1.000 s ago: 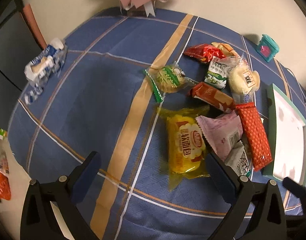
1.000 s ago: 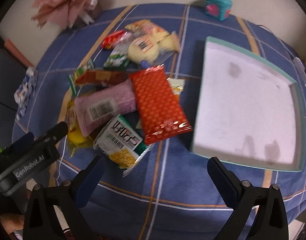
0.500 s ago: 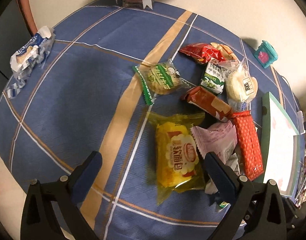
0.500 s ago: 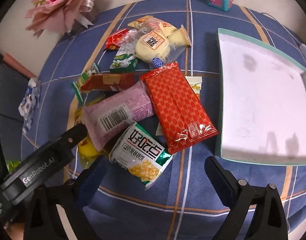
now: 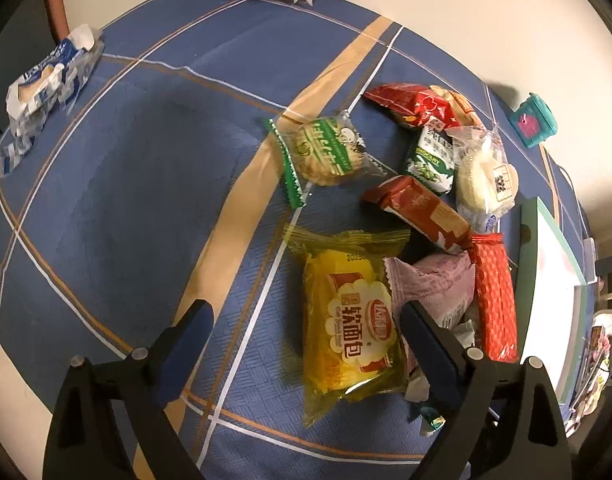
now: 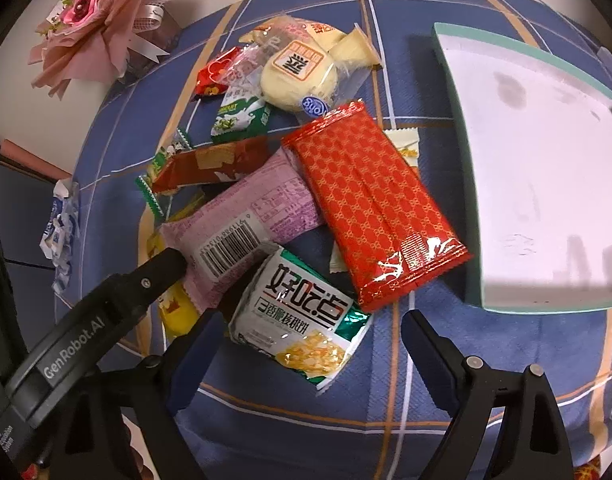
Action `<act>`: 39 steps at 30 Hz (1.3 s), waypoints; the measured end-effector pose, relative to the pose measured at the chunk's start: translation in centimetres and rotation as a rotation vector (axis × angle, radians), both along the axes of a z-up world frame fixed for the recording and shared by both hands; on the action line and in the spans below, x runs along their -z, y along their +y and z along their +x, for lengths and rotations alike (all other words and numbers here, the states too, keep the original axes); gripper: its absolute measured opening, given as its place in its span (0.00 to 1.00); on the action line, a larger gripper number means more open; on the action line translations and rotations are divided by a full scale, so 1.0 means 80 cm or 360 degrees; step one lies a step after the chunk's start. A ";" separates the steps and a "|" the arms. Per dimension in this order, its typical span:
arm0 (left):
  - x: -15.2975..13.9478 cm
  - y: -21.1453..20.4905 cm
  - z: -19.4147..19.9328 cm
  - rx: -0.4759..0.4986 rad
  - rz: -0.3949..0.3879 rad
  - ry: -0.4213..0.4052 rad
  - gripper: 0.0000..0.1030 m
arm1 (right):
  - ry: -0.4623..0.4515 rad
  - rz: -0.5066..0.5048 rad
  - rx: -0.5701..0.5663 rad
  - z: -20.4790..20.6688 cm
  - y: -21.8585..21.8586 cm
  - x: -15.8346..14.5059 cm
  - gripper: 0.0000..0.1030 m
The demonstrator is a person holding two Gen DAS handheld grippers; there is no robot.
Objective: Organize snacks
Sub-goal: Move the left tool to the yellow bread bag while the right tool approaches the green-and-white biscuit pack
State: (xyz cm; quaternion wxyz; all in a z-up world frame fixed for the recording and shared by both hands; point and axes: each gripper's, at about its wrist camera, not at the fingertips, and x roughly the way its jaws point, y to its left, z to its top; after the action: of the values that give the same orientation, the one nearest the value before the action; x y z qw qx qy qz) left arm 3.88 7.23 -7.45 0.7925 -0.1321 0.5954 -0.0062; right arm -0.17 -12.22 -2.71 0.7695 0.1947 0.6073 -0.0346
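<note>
We are at the pick-up step, with both tools hanging over the heap of snacks and nothing lifted yet. Our left gripper [image 5: 306, 320] is closing, its jaws set either side of the yellow crinkly bread packet [image 5: 352, 330], which lies flat between them; the pads do not look to be pressing on it. Our right gripper [image 6: 310, 328] is closing too, around the white-and-green foil biscuit packet [image 6: 296, 308], also loose between the jaws as far as we can tell.

The shallow white tray with a teal rim [image 6: 472, 248] sits just beside the heap and holds nothing, so we judge sorting has barely begun. Next we would need to settle each pair of jaws onto its packet and squeeze gently (these wrappers are puffed and slippery, and the pink packet with a barcode [image 6: 242, 220] overlaps both targets), then carry them across to the tray without dragging the long red patterned foil packet [image 6: 370, 204] along.

Everything rests on a round table under a blue cloth with tan and white stripes [image 5: 126, 208]. A crumpled blue-and-white wrapper [image 5: 46, 84] lies well apart at the far edge, a pink paper bouquet [image 6: 94, 16] stands beyond the cloth, and a small teal box [image 5: 532, 120] sits near the pale wall.
</note>
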 end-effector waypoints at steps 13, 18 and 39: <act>0.016 0.024 -0.010 -0.0077 -0.0009 0.0038 0.92 | 0.0047 -0.0001 0.0030 0.000 0.012 0.026 0.85; 0.014 0.039 -0.017 -0.0129 0.0032 0.0029 0.92 | 0.0077 -0.0026 0.0039 -0.003 0.008 0.035 0.82; 0.024 0.027 -0.028 -0.0136 -0.0082 0.0091 0.68 | 0.0072 -0.0026 0.0061 0.037 0.037 0.051 0.80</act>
State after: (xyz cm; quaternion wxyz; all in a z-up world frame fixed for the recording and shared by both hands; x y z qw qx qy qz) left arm 1.62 9.38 -9.37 0.7709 -0.1779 0.6114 0.0161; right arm 2.82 -9.22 -6.75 0.7562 0.1992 0.6205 -0.0586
